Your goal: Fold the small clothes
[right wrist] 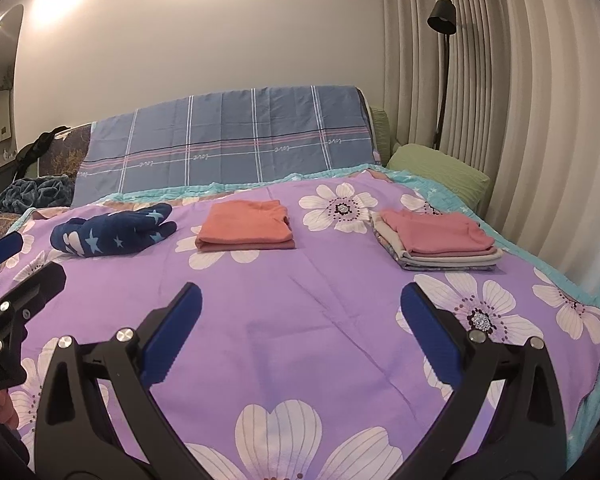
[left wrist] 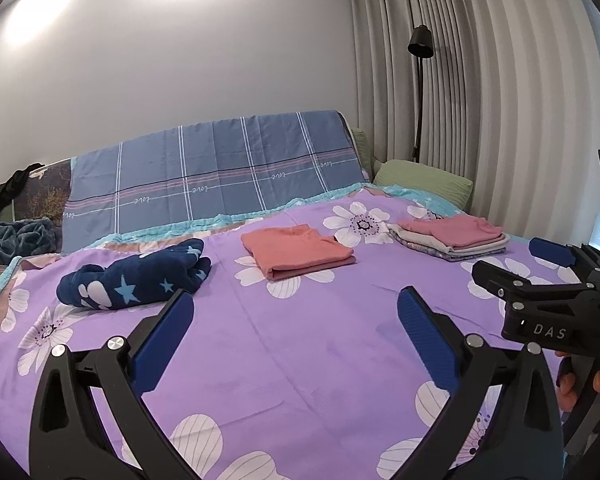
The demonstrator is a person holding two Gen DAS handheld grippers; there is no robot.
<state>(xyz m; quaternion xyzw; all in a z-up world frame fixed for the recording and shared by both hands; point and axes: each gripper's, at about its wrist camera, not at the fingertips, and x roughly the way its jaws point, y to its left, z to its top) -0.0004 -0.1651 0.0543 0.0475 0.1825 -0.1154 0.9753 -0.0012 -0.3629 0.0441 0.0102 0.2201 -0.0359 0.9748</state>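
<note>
we hold both grippers above the near part of the purple bedspread [right wrist: 300,340], the left gripper [left wrist: 296,312] and the right gripper [right wrist: 300,304] each with jaws spread wide and nothing between them. the one piece not yet folded looks to be the navy star garment [left wrist: 136,276], bunched in a lump ahead and to the left, well apart from both tools; we judge the left gripper the nearer. its long axis runs roughly left to right across the bed, the right end tilted a little away from us. the folded orange piece [left wrist: 296,250] lies straight ahead in the middle, and the finished stack [right wrist: 436,240] sits far right, nearer our right gripper.
</note>
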